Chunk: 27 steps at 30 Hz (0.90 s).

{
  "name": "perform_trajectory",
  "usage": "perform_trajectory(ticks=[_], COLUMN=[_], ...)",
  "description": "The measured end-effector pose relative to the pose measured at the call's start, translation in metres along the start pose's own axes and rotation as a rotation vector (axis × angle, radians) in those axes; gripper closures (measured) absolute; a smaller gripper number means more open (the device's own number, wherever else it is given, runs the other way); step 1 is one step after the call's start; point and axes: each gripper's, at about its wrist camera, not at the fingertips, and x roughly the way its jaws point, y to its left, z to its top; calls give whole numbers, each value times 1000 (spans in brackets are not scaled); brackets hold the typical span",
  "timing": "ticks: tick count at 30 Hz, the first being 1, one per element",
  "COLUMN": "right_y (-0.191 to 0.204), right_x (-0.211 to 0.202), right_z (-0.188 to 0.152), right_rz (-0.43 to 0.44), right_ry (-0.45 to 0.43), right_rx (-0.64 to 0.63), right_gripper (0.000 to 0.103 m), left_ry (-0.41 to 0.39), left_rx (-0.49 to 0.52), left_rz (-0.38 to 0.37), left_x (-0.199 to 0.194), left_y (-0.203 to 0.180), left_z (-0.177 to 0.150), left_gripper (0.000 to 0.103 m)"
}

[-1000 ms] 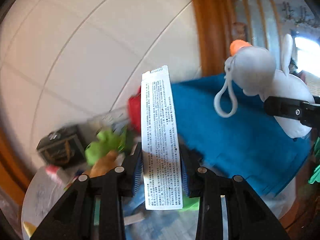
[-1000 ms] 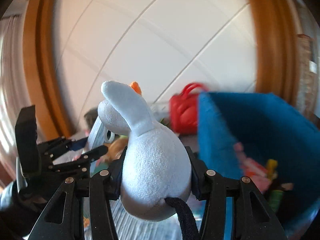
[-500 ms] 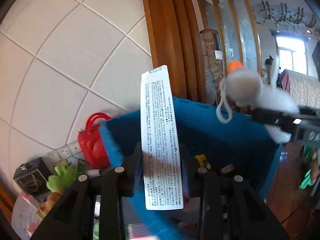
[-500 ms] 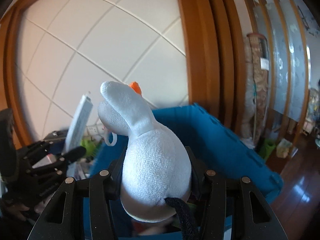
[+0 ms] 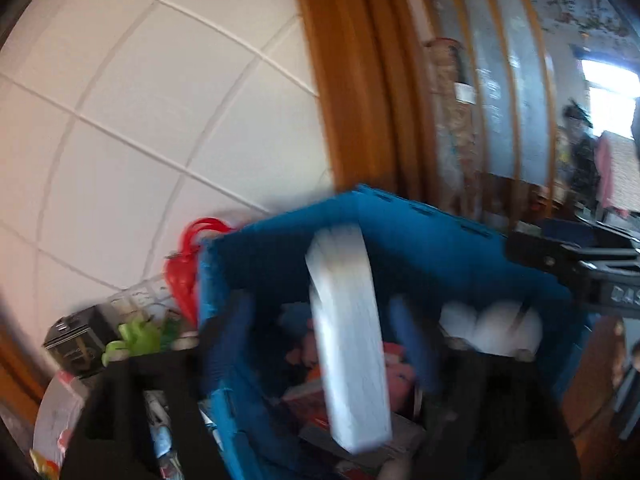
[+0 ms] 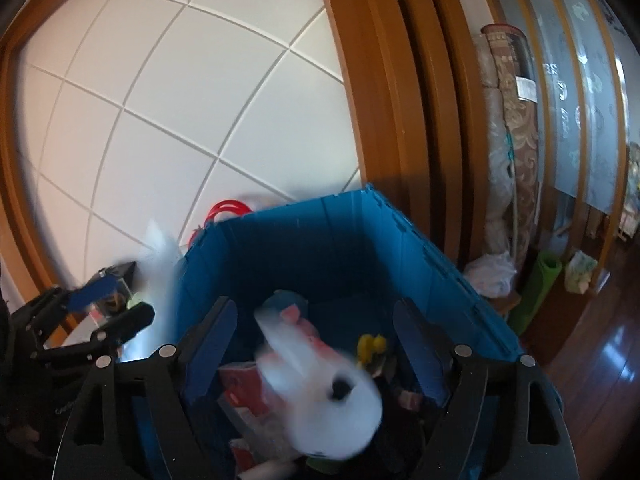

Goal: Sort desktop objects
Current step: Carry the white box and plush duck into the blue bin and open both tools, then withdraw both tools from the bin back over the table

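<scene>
A blue bin (image 5: 432, 240) (image 6: 320, 240) holds several small items. My left gripper (image 5: 328, 340) is open above it, and the white box (image 5: 348, 344) is blurred, falling free between the fingers into the bin. My right gripper (image 6: 316, 344) is open over the bin, and the white plush toy (image 6: 328, 404) is blurred, dropping from it; it also shows in the left wrist view (image 5: 492, 328) inside the bin. The left gripper shows at the left in the right wrist view (image 6: 104, 308), and the right gripper at the right edge in the left wrist view (image 5: 580, 264).
A red bag (image 5: 188, 264) stands behind the bin against the white tiled wall (image 6: 160, 120). A black box (image 5: 76, 340) and a green toy (image 5: 136, 336) lie to the left. A wooden door frame (image 6: 384, 100) stands behind the bin.
Both grippers have opened over the blue bin. The white box has left the left gripper and the plush toy has left the right; both are falling into the bin.
</scene>
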Motion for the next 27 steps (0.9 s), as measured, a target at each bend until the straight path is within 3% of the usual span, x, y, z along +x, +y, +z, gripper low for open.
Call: perform_trajectory(ticks=[14, 27], right_y=[12, 26], right_x=[-13, -29], right_z=[-16, -32], right_rz=[27, 68], right_ry=[-21, -30], right_rx=[-44, -88], right_gripper=[16, 10], left_ry=[23, 18], left_rx=[-55, -88], left_rz=[88, 167], left_x=[3, -26], left_y=[16, 21], left_z=[-8, -25], left_gripper=[21, 21])
